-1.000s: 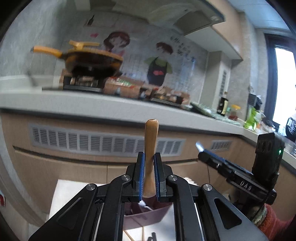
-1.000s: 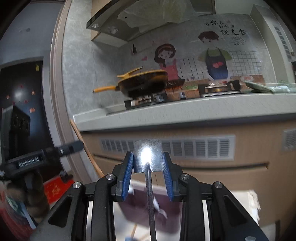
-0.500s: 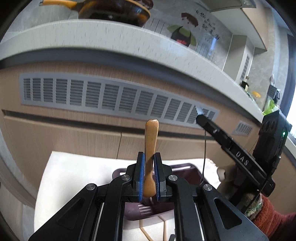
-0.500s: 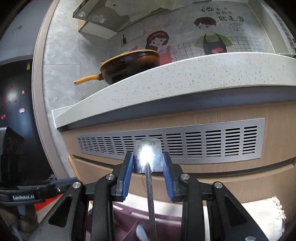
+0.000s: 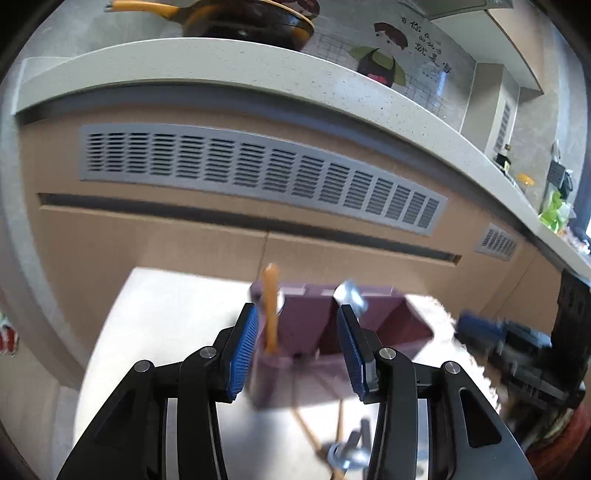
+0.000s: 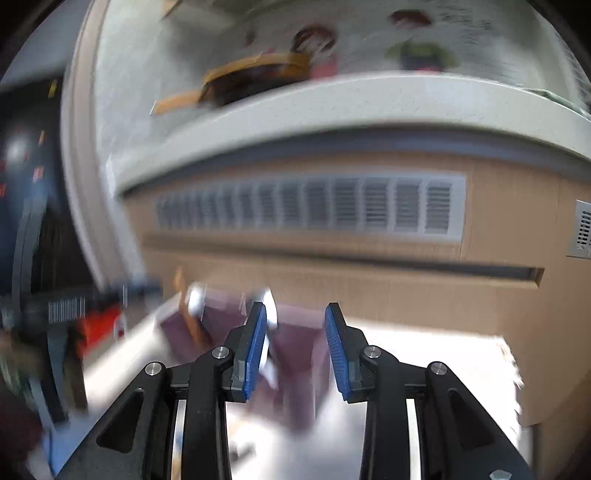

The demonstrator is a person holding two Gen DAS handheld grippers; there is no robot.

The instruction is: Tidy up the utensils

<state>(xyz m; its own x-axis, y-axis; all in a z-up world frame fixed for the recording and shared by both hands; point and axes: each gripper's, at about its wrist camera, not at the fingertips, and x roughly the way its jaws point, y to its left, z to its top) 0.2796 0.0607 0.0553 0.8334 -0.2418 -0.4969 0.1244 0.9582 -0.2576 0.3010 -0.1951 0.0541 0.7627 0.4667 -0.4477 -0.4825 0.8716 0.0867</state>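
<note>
A purple utensil holder (image 5: 325, 328) stands on a white cloth (image 5: 166, 314) just past my left gripper (image 5: 295, 347), which is open and empty. A wooden-handled utensil (image 5: 270, 306) stands in the holder's left compartment, and a metal utensil (image 5: 351, 293) sticks up from a right compartment. More utensils (image 5: 343, 450) and chopsticks lie on the cloth under the left gripper. In the blurred right wrist view my right gripper (image 6: 295, 347) is open and empty in front of the holder (image 6: 295, 332), with the metal utensil (image 6: 269, 306) beside its left finger.
A kitchen counter (image 5: 221, 74) with a vented cabinet front (image 5: 258, 173) runs behind the cloth. A dark pan with a yellow handle (image 5: 251, 22) sits on top. The right gripper's body (image 5: 524, 354) shows at the right of the left wrist view.
Both grippers have opened and let go: the wooden-handled utensil and the metal utensil now stand in the purple holder. Both views have tilted down toward the cloth, and the right view is blurred by motion.
</note>
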